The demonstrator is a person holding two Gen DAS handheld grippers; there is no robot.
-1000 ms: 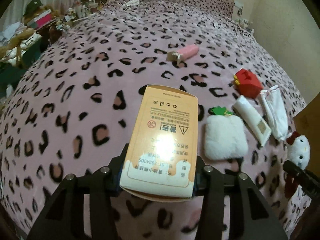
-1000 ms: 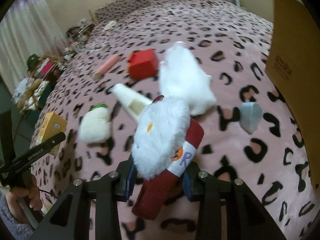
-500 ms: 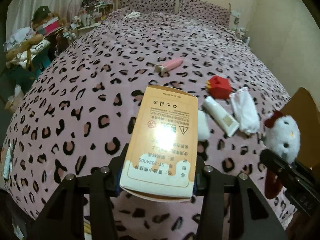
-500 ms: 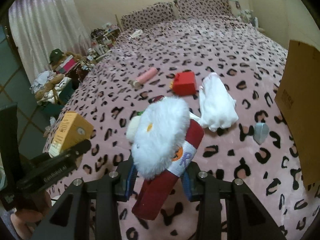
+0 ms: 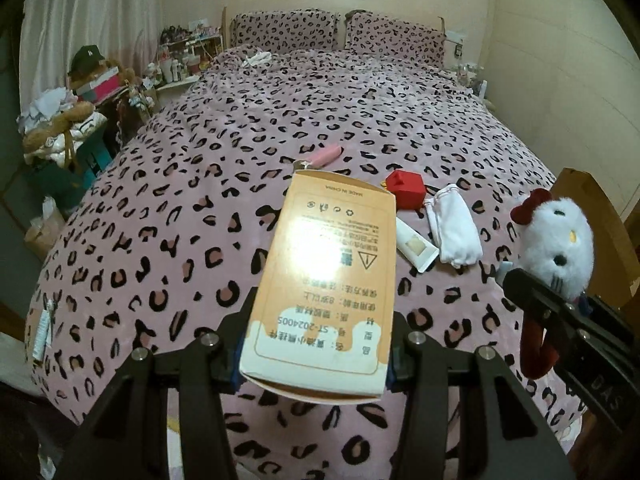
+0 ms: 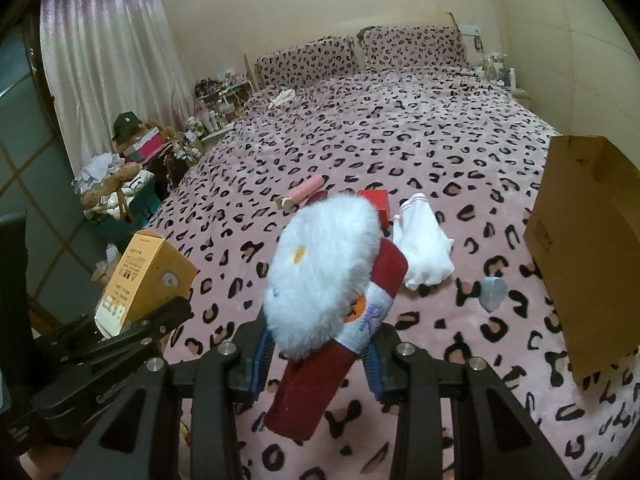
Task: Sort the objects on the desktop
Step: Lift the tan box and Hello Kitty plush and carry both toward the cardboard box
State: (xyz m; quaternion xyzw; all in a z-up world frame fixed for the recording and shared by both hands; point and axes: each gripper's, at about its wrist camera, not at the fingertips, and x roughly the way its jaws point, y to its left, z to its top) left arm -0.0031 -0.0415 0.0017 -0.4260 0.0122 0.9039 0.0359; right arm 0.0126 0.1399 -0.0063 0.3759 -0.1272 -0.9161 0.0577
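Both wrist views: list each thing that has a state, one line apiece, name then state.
left gripper: shut on the orange box.
orange box: closed, held off the bed.
right gripper: shut on the plush cat.
plush cat: held off the bed.
red box: resting on the blanket.
white tube: lying flat.
white cloth: crumpled on the blanket.
pink tube: lying flat.
cardboard box: standing on the bed.

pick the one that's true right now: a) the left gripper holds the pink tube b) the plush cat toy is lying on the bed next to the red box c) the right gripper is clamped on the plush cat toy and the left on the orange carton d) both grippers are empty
c: the right gripper is shut on the plush cat toy, lifted off the bed, and the left gripper is shut on the orange carton.
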